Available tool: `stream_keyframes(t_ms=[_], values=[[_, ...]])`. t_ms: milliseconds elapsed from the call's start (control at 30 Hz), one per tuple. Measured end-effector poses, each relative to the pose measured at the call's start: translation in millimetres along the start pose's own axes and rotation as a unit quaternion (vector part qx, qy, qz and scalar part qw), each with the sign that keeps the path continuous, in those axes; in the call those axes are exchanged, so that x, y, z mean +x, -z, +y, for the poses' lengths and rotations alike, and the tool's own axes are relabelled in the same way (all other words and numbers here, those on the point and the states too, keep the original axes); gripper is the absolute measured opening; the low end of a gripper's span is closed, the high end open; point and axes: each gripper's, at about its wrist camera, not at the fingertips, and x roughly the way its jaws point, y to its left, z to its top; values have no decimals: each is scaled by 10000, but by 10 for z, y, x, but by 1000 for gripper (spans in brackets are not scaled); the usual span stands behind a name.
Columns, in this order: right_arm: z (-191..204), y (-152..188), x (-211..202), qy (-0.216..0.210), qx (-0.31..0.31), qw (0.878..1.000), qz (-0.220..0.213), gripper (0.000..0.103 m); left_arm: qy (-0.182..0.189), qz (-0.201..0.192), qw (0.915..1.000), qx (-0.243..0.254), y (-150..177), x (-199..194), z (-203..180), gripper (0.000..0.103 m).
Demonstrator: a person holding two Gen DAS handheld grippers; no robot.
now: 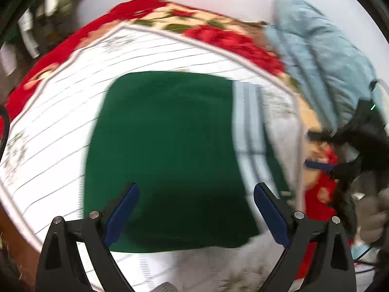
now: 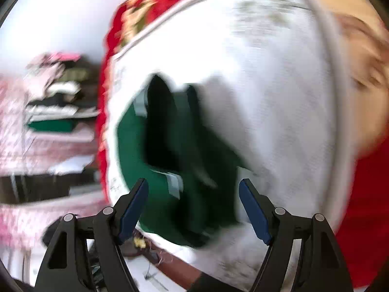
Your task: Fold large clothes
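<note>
Both views are smeared by motion blur, so fine detail is hard to read. In the left wrist view the green garment (image 1: 167,155) lies folded into a flat, roughly rectangular shape near the middle of a white striped sheet (image 1: 56,112); a grey-and-white striped part (image 1: 248,121) runs along its right side, and whether this is a sleeve or a trim band cannot be told. The sheet covers a red flowered blanket (image 1: 218,34) that shows past its far and right edges. A pale blue quilted jacket (image 1: 323,56) sits at the far right corner, cut off by the lens rim. The left gripper (image 1: 196,213) has its fingers (image 1: 122,215) spread wide above the near edge of the garment, with nothing between them and no contact visible. The right gripper (image 1: 316,150) appears at the right edge of that view, dark and blurred, fingers apart over the blanket. In the right wrist view the right gripper (image 2: 194,211) is likewise wide and empty, above the garment (image 2: 155,194), which here looks bunched, with dark folds that blur makes unreadable. Stacked clothes (image 2: 52,114) at the left are too blurred to identify.
</note>
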Motion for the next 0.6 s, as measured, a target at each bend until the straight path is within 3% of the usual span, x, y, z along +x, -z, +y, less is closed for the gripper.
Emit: stream_keyframes(t_ms=[100,167,200,233,300,367,433,500,600], values=[[338,-189,463,-51,-411,9987,300,78,-580,157,9981,-149,-29,135,290,96],[417,-294,807,19,-587,9955,745,77,-839,153,9960,-277,-70,206,451,96],[423,-319,963,157,-608,9937,924,54,-927,149,9951,-309,-86,232,495,96],[443,-313,1097,159,-655,9915,1117,6,-987,146,9945,-316,-105,269,534,96],[489,-318,1110,155,-732,9905,1153,3,-1218,175,9921,-233,-116,352,579,96],[452,-349,831,686,-713,9938,504,2,-1450,343,9888,-118,-111,513,605,96],[218,-420,624,842,-162,9962,136,2,-1511,499,9872,-147,-94,642,655,96],[13,-445,644,1085,118,9940,104,3,-1280,607,9894,-329,-73,728,708,96],[-220,-434,672,794,596,9945,340,6,-1287,651,9888,-372,-87,731,685,96]])
